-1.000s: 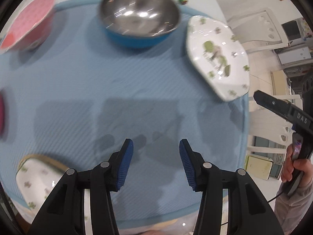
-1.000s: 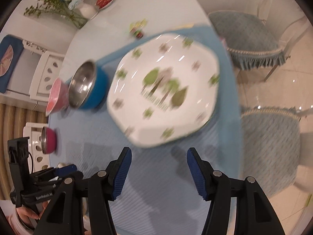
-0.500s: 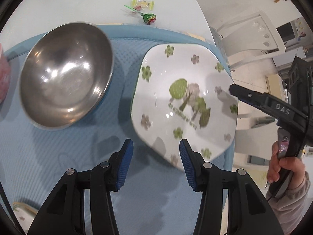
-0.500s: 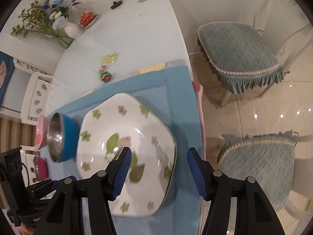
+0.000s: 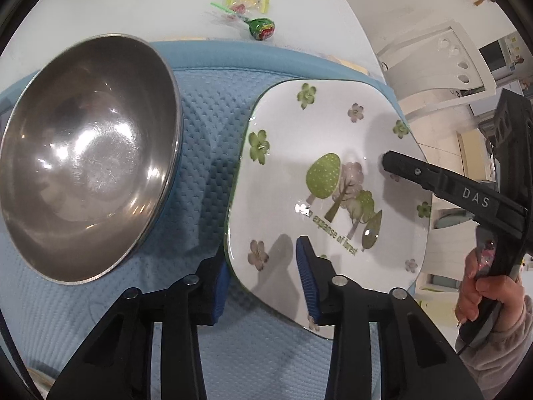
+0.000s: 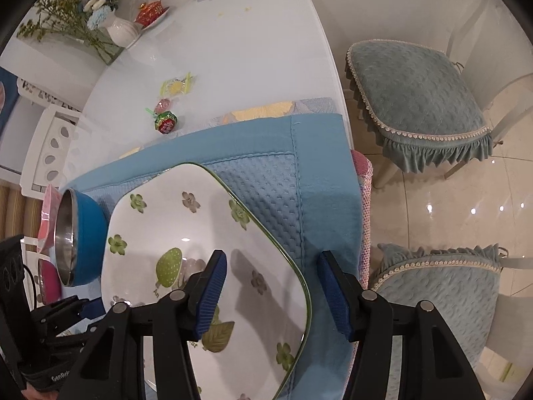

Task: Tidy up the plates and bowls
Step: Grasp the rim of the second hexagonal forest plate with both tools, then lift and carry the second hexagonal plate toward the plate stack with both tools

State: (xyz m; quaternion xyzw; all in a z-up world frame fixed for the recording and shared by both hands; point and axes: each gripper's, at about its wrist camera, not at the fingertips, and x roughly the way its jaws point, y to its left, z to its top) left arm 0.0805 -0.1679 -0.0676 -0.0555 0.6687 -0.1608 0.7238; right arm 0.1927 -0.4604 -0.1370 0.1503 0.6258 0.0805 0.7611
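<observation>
Your left hand-held gripper is spread, its blue pads straddling the near rim of the white flowered plate: one pad sits just outside the rim on the blue mat, the other over the plate's inner face. Whether either pad touches the plate you cannot tell. Your right hand-held gripper is also spread and straddles the opposite rim, with one finger over the plate and the other finger outside it, above the mat. In the left wrist view, the tip of that right tool reaches over the plate's far side, with your hand wrapped on its handle.

The plate lies on the mat close to the bench edge that faces the two cushioned chairs. Just beside it, on the side away from that edge, stands the steel bowl with the blue outer wall; a narrow strip of mat separates them. Past the steel bowl, a pale pink bowl and a magenta bowl show only partly in the right wrist view.

Farther along the white bench, off the mat, lie a green-wrapped lollipop and a yellow candy packet. At the far end stands a white vase of blue flowers beside a small dish holding something red.
</observation>
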